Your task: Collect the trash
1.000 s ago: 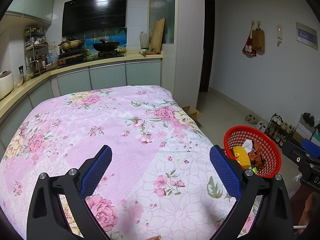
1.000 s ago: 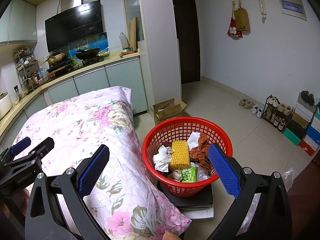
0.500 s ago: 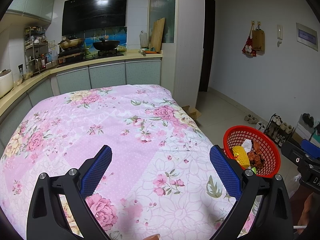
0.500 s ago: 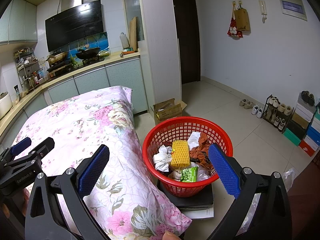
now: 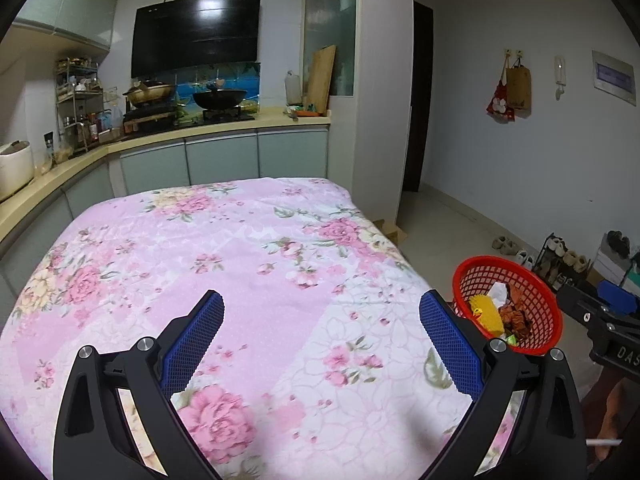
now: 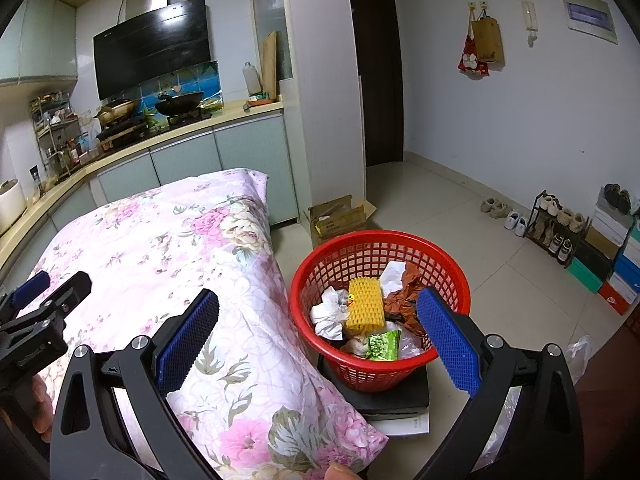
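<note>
beside the red basket [image 6: 378, 312] we hover both grippers [image 5: 320, 336] [image 6: 318, 336] wide open, empty; a careless bump could tip its trash [image 6: 363, 306] out.

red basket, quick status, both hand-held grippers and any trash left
Left hand-held gripper open, empty. Right hand-held gripper open, empty. Red basket holds trash, beside floral cloth. No trash seen on cloth.

A pink floral quilted cloth cover [image 5: 248, 280] is lying matt and soft. The red plastic lattice basket [image 6: 444, 364] is looking smooth, holding crumpled white paper [image 6: 330, 314] and yellow foam netting [image 6: 363, 306].
</note>
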Motion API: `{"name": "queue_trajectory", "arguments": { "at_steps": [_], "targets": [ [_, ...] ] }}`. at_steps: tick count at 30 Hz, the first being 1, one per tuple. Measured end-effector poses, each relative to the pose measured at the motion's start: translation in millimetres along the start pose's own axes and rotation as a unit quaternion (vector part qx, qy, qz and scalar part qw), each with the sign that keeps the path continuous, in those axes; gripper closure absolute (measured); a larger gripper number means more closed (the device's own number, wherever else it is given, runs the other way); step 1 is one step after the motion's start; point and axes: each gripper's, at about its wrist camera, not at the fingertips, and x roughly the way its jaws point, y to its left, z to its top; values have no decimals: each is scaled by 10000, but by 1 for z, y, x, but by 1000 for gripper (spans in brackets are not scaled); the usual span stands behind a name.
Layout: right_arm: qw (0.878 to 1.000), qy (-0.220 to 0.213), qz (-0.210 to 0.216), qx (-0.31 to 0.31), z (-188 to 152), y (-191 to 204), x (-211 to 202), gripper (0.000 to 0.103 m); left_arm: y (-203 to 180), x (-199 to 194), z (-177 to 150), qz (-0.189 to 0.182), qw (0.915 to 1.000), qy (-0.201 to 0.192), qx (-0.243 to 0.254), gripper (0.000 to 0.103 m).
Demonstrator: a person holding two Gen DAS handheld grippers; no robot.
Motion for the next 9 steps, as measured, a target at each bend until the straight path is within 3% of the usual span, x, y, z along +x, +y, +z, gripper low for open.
{"name": "queue_trajectory", "arguments": {
  "at_steps": [5, 9],
  "targets": [
    [9996, 70, 223, -164, -6, 20, -4, 7, 39, -4, -10, 207, 9986, 355, -335, 8],
    [9962, 340, 718, -351, -26, 56, -3, 7, 87, 2, -31, 654, 9913, 977, -589, 8]
  ]
}}
